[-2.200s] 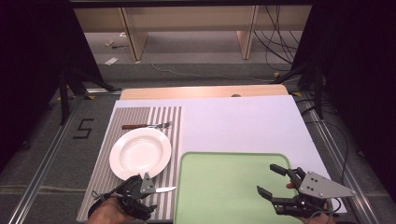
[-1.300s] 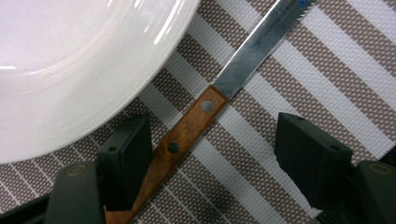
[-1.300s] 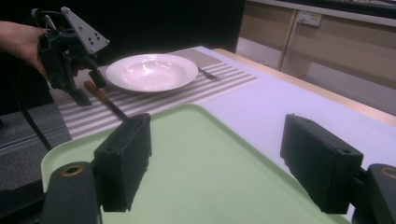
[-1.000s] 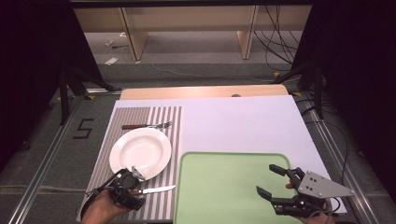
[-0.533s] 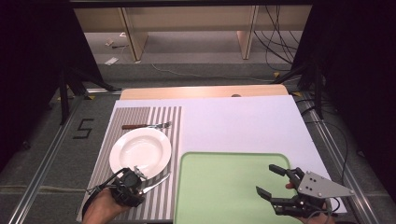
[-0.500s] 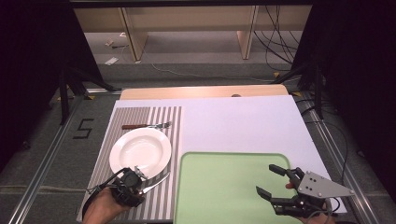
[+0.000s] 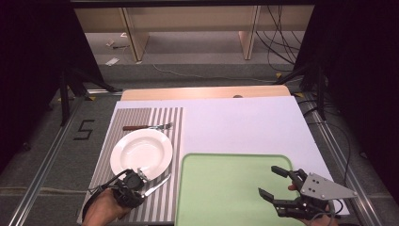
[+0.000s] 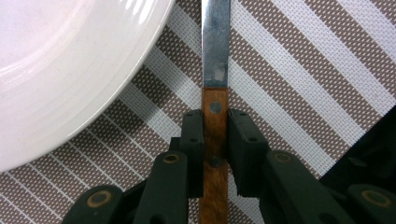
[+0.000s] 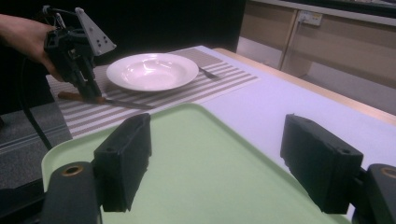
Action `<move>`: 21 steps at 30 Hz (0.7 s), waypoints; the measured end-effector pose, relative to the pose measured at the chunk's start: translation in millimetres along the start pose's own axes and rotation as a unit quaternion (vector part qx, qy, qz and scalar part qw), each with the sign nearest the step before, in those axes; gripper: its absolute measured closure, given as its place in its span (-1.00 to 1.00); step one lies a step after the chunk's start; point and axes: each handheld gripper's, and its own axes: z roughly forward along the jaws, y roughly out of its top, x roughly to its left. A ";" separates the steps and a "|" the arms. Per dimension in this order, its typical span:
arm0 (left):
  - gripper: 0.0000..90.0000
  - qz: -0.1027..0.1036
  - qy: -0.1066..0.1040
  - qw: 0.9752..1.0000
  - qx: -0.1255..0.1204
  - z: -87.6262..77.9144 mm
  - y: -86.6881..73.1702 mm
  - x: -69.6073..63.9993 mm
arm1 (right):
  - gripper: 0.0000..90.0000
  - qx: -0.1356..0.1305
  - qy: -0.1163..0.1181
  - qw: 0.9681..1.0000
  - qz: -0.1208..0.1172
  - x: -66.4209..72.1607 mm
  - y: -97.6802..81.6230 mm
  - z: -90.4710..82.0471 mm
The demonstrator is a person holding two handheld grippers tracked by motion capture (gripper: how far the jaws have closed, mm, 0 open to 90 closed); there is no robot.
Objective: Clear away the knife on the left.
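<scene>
A knife [image 7: 157, 184] with a wooden handle [image 8: 215, 112] lies on the striped placemat [image 7: 141, 117], just below the white plate [image 7: 141, 150]. My left gripper [image 7: 137, 187] points down at it. Its jaws have just been closing, and both pads [image 8: 192, 135] now touch the sides of the handle. The steel blade [image 8: 215, 42] runs out ahead past the plate's rim [image 8: 56, 60]. The right gripper view shows the left gripper [image 9: 88, 88] standing on the knife [image 9: 116, 101]. My right gripper [image 7: 268, 181] hovers open over the green tray [image 7: 221, 188], with nothing between its jaws.
A fork [image 7: 150, 126] lies on the placemat beyond the plate. The white table top [image 7: 244, 127] stretches behind the tray. The table's near edge runs close to both hands, and dark floor lies to the left.
The left gripper shifted a little left, came down over the knife's handle and closed its jaws on it. The blade now angles up to the right. The right gripper has kept still.
</scene>
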 end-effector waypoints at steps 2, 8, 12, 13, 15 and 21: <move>0.71 -0.003 -0.003 1.000 -0.003 -0.2 -0.7 0.9 | -0.43 0.001 0.000 1.000 -0.001 -0.8 -0.4 0.3; 0.71 -0.015 -0.034 0.999 -0.025 -1.9 0.5 2.4 | -0.43 -0.002 0.001 1.000 0.003 -4.1 -1.5 0.6; 0.71 -0.017 -0.046 0.998 -0.040 -4.5 1.1 0.2 | -0.43 -0.002 0.004 1.000 0.005 -5.7 -1.3 2.7; 0.71 -0.020 -0.051 0.997 -0.045 -5.3 0.7 -0.4 | -0.43 0.000 0.004 1.000 0.003 -5.7 -1.2 3.3; 0.71 -0.026 -0.058 0.996 -0.057 -6.8 -0.2 -1.7 | -0.43 0.001 0.006 1.000 0.004 -4.6 -0.8 4.0; 0.71 -0.035 -0.097 0.988 -0.113 -17.8 -1.0 -9.0 | -0.43 0.001 0.008 1.000 0.002 -3.4 -0.4 4.2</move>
